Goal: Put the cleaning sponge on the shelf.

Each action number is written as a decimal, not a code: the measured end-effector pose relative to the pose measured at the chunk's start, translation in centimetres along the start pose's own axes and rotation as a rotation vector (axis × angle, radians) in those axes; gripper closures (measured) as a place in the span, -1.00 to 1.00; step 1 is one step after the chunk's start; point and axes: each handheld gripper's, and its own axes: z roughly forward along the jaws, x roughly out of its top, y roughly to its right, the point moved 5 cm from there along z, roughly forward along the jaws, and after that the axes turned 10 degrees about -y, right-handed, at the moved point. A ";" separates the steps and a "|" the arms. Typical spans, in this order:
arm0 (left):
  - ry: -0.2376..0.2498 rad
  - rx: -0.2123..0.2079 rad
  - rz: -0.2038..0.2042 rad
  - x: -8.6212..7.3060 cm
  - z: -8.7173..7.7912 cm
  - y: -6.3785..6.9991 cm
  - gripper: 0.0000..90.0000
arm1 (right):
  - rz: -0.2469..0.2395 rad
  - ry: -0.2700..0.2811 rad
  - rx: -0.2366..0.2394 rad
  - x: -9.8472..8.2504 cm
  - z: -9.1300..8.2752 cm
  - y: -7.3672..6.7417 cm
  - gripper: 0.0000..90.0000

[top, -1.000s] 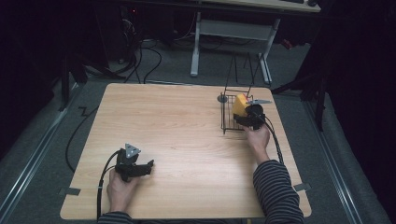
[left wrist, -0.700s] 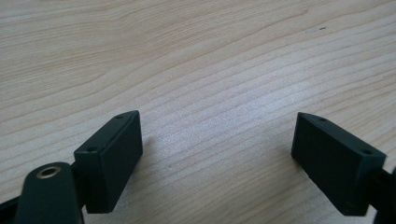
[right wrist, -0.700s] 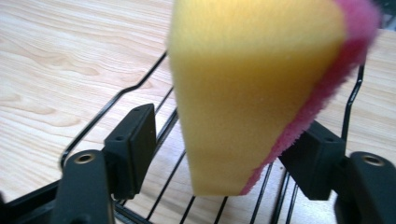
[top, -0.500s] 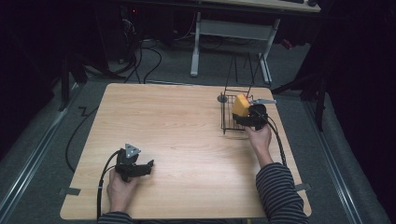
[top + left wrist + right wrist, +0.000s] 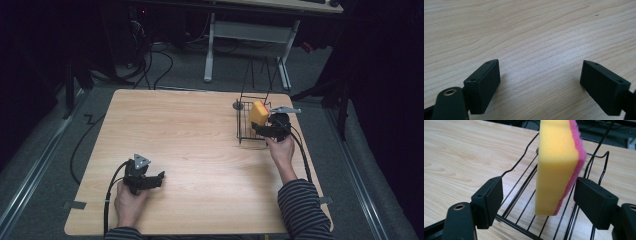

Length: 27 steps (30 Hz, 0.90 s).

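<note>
A yellow sponge [image 5: 258, 112] with a pink scouring side stands upright on edge in a black wire rack [image 5: 245, 134] at the table's right. In the right gripper view the sponge [image 5: 556, 165] sits between the jaws of my right gripper [image 5: 537, 197], which is open. The pink side lies against or very near the right-hand jaw, and a wide gap separates the left-hand jaw from the yellow face. From above, my right gripper [image 5: 260, 129] reaches into the rack from the near side. My left gripper [image 5: 159, 176] rests near the front left, open over bare wood [image 5: 540, 85].
The wooden table [image 5: 190, 135] is bare between the two hands. The rack's wires [image 5: 524, 185] run under and around the sponge. A small round metal piece [image 5: 238, 105] lies just behind the rack. A desk frame and cables stand on the floor beyond the far edge.
</note>
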 end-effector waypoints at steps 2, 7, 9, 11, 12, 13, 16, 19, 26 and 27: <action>0.000 0.000 0.000 0.0 0.0 0.0 -0.62 | 0.003 0.005 0.001 0.0 -0.1 0.0 -0.46; 0.000 0.000 0.000 0.0 0.0 0.0 -0.62 | -0.001 0.016 0.009 -0.4 -1.3 0.3 -0.47; 0.000 0.000 0.000 0.0 0.0 0.0 -0.62 | -0.001 0.021 0.014 -0.4 -1.9 0.2 -0.47; 0.000 0.000 0.000 0.0 0.0 0.0 -0.62 | -0.005 0.031 0.017 -0.4 -2.4 0.0 -0.47; 0.000 0.000 0.000 0.0 0.0 0.0 -0.62 | -0.007 0.037 0.020 -0.4 -2.7 -0.1 -0.47; 0.000 0.000 0.000 0.0 0.0 0.0 -0.62 | -0.012 0.039 0.020 -0.5 -2.9 -0.3 -0.47; 0.000 0.000 0.000 0.0 0.0 0.0 -0.62 | -0.015 0.043 0.022 -0.5 -3.2 -0.5 -0.46; 0.000 0.000 0.000 0.0 0.0 0.0 -0.62 | -0.032 0.055 0.020 -0.5 -4.1 -1.1 -0.45; 0.000 0.000 0.000 0.0 0.0 0.0 -0.62 | -0.034 0.067 0.028 -0.6 -5.4 -1.5 -0.43; 0.000 0.000 0.000 0.0 0.0 0.0 -0.62 | -0.029 0.066 0.031 -0.6 -5.6 -1.6 -0.43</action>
